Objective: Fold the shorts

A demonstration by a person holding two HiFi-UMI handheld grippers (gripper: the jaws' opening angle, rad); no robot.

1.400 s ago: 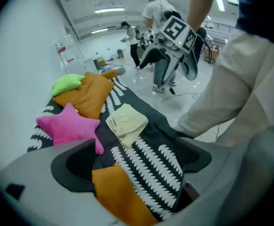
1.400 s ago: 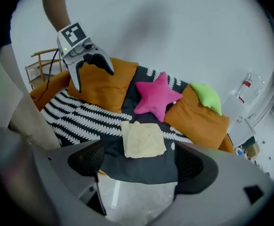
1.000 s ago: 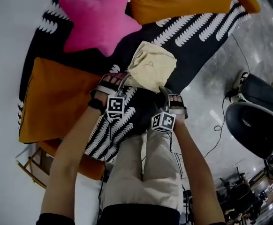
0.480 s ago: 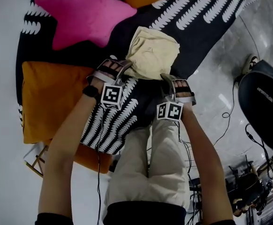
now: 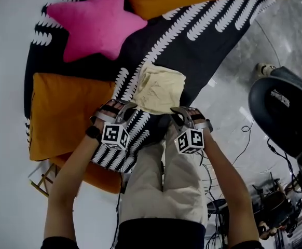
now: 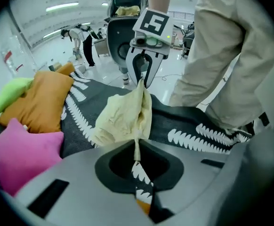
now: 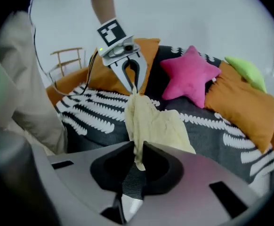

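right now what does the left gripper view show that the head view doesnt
Only the left gripper view: the left gripper jaws, just closed, pinching the shorts edge; a green cushion. Only the head view: the person's left forearm, a wooden frame. Both: the right gripper, jaws also just closed on the shorts; the pink star cushion, orange cushion, patterned rug.

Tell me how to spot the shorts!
Find the big black rug with white marks. At its near edge, the left gripper and right gripper pinch the shorts. They are the only pale yellow, crumpled cloth, beside a pink star pillow and orange cushions.
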